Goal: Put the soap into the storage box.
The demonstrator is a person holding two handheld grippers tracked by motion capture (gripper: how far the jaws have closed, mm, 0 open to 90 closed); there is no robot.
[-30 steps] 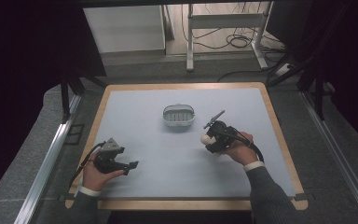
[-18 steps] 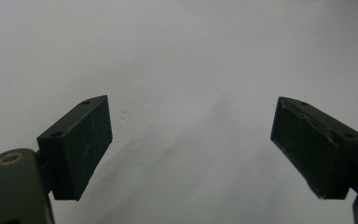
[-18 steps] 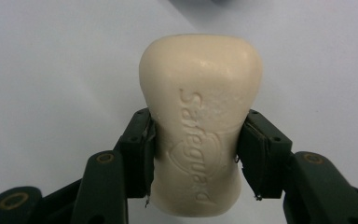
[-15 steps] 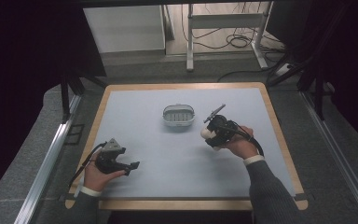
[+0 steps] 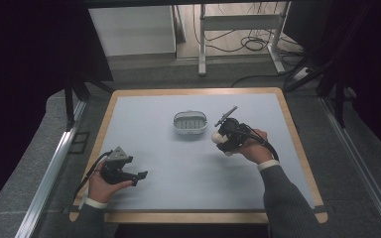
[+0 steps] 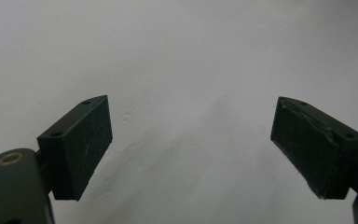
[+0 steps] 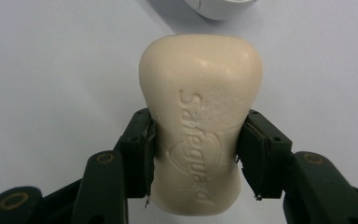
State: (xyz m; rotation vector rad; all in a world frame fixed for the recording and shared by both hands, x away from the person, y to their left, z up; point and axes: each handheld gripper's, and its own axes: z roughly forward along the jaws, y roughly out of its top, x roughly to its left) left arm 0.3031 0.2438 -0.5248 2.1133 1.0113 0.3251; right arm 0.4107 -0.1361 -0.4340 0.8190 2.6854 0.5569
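A cream bar of soap (image 7: 200, 121) stamped "Safeguard" is clamped across its waist by my right gripper (image 7: 196, 149). In the high view that gripper (image 5: 223, 140) hangs above the mat at centre right, the soap (image 5: 219, 137) pale at its tip, just right of a white oval soap dish (image 5: 189, 122). The dish's rim (image 7: 216, 8) peeks in at the top of the right gripper view. My left gripper (image 5: 140, 176) rests low at the front left of the mat, open; between its two black pads (image 6: 81, 140) there is only bare mat.
The pale blue mat (image 5: 178, 163) lies on a wood-edged table (image 5: 297, 144). Metal rails (image 5: 49, 168) run along both sides. Beyond the table's far edge are a white cabinet (image 5: 134, 29), a metal frame's legs (image 5: 203, 44) and floor cables (image 5: 258, 44).
My right gripper has drifted a little forward and left with the soap, closer to the dish. The left gripper has stayed put.
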